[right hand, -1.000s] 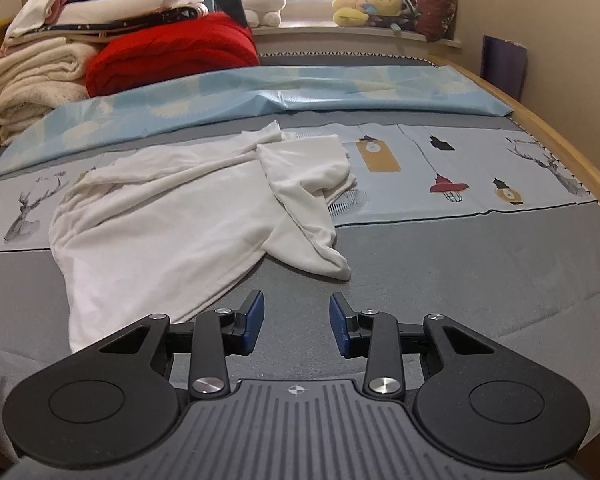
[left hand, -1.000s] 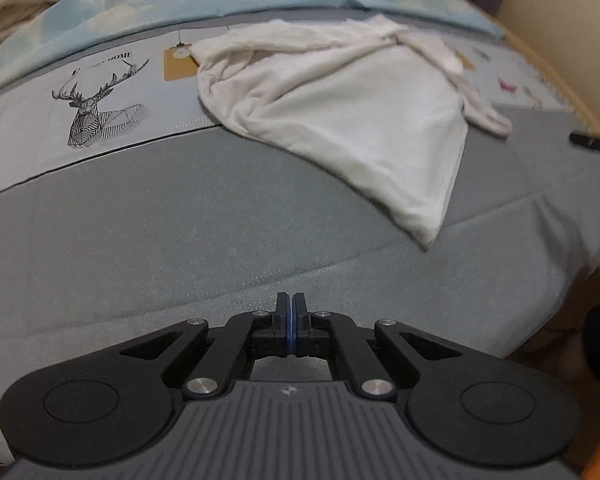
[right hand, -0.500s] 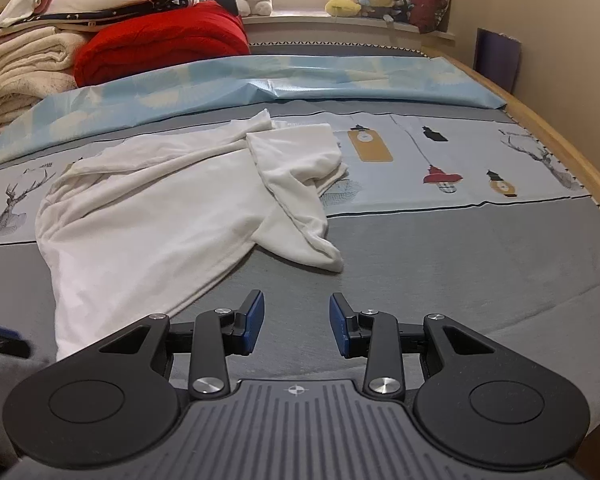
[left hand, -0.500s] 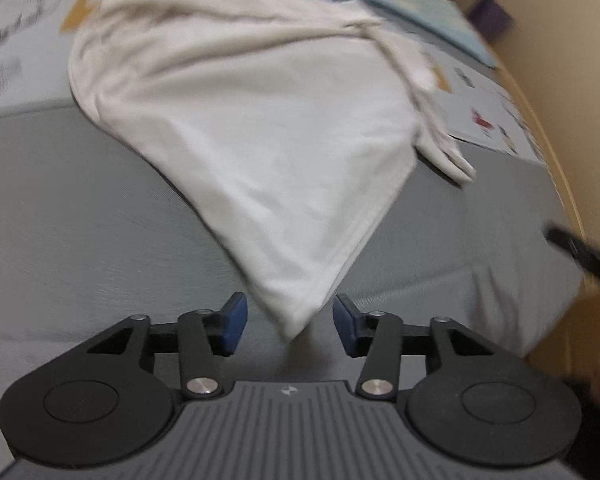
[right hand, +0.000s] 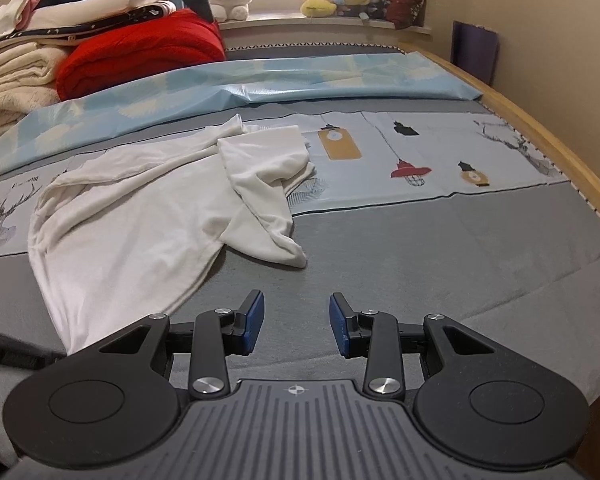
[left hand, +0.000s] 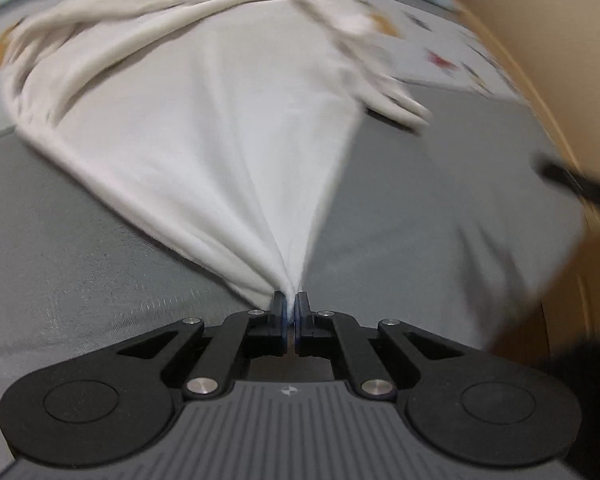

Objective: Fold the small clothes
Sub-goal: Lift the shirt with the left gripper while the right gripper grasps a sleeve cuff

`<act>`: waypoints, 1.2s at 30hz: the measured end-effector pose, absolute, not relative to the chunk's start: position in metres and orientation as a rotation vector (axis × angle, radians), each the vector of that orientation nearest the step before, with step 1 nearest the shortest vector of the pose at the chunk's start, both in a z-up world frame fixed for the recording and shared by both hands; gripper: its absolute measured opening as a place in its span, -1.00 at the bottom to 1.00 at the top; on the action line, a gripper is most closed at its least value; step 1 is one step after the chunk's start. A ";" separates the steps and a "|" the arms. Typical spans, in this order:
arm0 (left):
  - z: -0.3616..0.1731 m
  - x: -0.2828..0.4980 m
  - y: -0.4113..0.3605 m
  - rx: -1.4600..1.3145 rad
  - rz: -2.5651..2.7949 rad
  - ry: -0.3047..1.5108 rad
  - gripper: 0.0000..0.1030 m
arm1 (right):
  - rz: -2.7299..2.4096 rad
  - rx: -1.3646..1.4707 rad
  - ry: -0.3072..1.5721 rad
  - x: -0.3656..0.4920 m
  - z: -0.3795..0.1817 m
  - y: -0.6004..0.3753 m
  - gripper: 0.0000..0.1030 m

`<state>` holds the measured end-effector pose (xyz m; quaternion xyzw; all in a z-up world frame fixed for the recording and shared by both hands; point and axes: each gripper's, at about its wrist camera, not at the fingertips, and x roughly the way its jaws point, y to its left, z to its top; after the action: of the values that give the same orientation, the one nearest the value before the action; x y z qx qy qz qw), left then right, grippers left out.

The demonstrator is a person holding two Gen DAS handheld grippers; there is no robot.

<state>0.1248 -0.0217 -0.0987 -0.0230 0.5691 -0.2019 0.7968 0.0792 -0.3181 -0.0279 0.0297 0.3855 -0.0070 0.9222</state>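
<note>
A crumpled white garment [left hand: 204, 120] lies spread on the grey bed; it also shows in the right wrist view [right hand: 140, 208]. My left gripper [left hand: 290, 312] is shut on its near pointed corner, and the cloth fans out tight from the pinch. My right gripper [right hand: 296, 320] is open and empty, low over the grey sheet, a little short of the garment's bunched sleeve [right hand: 272, 236]. Part of the left gripper [right hand: 8, 356] shows dark at the left edge of the right wrist view.
A grey sheet [right hand: 440, 248] with a printed pale band [right hand: 420, 152] covers the bed. A light blue cover [right hand: 260, 84] lies behind. Folded blankets [right hand: 16, 80] and a red quilt [right hand: 140, 52] are stacked at the back left. The wooden bed edge [right hand: 560, 152] runs along the right.
My left gripper opened, moved onto the garment's near corner, and has now shut on it, pulling the cloth taut. My right gripper stayed open and shifted only slightly.
</note>
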 end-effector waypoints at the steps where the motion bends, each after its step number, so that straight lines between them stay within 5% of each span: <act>1: -0.096 0.119 -0.017 -0.022 -0.454 1.226 -0.95 | -0.015 0.069 0.791 0.080 -0.028 -0.318 -0.27; 8: -0.112 0.077 0.075 0.284 -0.338 1.373 -1.00 | -0.012 0.084 0.829 0.099 -0.041 -0.307 -0.27; 15: -0.093 0.067 0.158 -0.011 -0.231 1.280 -0.98 | -0.022 0.001 0.883 0.136 -0.063 -0.299 -0.25; 19: -0.087 0.080 0.146 -0.160 -0.276 1.229 -0.85 | -0.041 0.020 0.927 0.159 -0.079 -0.298 -0.22; 24: -0.086 0.106 0.095 -0.242 -0.308 1.214 -0.23 | -0.046 0.067 0.975 0.183 -0.100 -0.297 -0.18; 28: -0.105 0.129 0.064 -0.325 -0.296 1.263 0.03 | -0.046 0.068 0.984 0.200 -0.111 -0.300 -0.17; 33: -0.128 0.154 0.027 -0.291 -0.246 1.347 0.05 | -0.048 0.094 1.013 0.219 -0.128 -0.310 -0.18; 36: -0.136 0.164 0.014 -0.230 -0.205 1.352 -0.15 | -0.027 0.098 1.024 0.228 -0.135 -0.319 -0.54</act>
<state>0.1639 0.0139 -0.1355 -0.1059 0.6231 -0.0943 0.7692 0.2280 -0.3187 -0.1351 0.0468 0.4898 -0.0131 0.8705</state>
